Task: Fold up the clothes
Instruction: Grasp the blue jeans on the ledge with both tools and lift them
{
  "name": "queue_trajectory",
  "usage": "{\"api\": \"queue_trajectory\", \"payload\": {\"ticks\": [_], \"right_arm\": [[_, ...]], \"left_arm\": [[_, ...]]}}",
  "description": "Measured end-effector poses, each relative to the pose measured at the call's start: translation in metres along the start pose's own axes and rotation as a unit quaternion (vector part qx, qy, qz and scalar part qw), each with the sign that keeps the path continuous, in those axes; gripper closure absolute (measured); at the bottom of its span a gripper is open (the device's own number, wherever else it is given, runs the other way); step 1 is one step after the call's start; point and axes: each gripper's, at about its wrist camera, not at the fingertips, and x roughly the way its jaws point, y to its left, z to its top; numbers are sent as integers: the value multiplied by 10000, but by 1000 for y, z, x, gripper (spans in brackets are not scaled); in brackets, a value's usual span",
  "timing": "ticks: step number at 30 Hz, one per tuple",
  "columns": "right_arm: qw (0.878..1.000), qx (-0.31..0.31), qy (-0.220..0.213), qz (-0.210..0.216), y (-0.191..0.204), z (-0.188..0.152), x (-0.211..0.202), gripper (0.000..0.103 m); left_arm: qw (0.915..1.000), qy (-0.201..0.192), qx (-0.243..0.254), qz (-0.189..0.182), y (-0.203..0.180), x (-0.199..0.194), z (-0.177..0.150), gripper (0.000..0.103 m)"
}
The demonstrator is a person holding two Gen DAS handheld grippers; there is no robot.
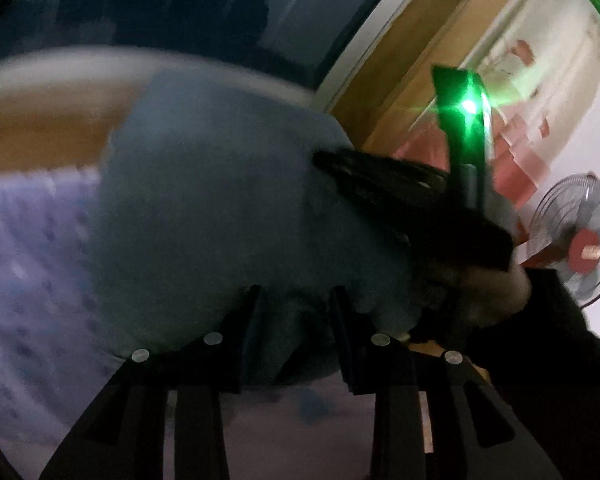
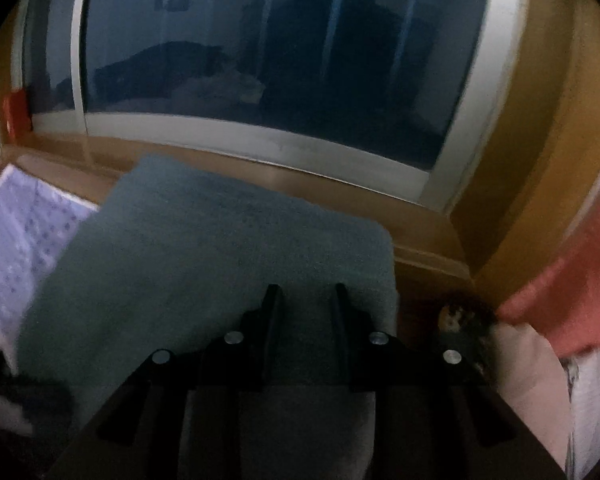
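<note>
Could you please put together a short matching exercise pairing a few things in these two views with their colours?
Things:
1. towel
2. bedsheet
3. curtain
4. light on the other hand-held gripper

Colours:
A. green
B. salmon pink
C. grey-blue
D. lilac with a small dotted print

Pairs: 1-C, 2-D, 3-B, 4-A
</note>
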Motion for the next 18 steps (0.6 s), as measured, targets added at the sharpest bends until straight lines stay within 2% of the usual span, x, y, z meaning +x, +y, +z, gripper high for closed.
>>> {"api": "queue_trajectory", "payload": {"ticks": [3,5,6,8,11,12,13,14,16,17,18], "right_arm": [[9990,381,-239,73,-2,-10,-42,79],[9988,452,-207,9,2,-20,-51,79],[9989,440,-100,-99,3,-24,-46,79],[9981,575,99,-220,1,-37,-36,79],[9957,895,120,-220,-9,-51,-26,69],[9946,1004,81,-229,-14,-56,-24,57],[9930,1161,54,-195,-21,-61,-20,44],[9881,1538,86,49,-34,-69,-12,42],[9682,2388,250,700,-62,-80,-2,24],[9553,2764,340,992,-74,-85,2,24],[9526,2835,302,1063,-75,-86,-1,24]], "left_arm": [[9976,-636,31,286,9,-34,13,65],[9960,-700,0,560,21,-41,20,60],[9952,-625,-3,750,30,-42,21,60],[9960,-240,-190,835,48,-25,18,60],[9940,414,-528,863,77,5,11,59],[9933,470,-746,748,88,11,6,58],[9922,435,-1024,562,99,14,1,47],[9890,477,-1359,345,110,15,-2,35],[9757,645,-2089,-123,129,16,-5,36],[9711,660,-2278,-265,135,13,-5,36],[9729,535,-2234,-259,136,7,-2,37]]}}
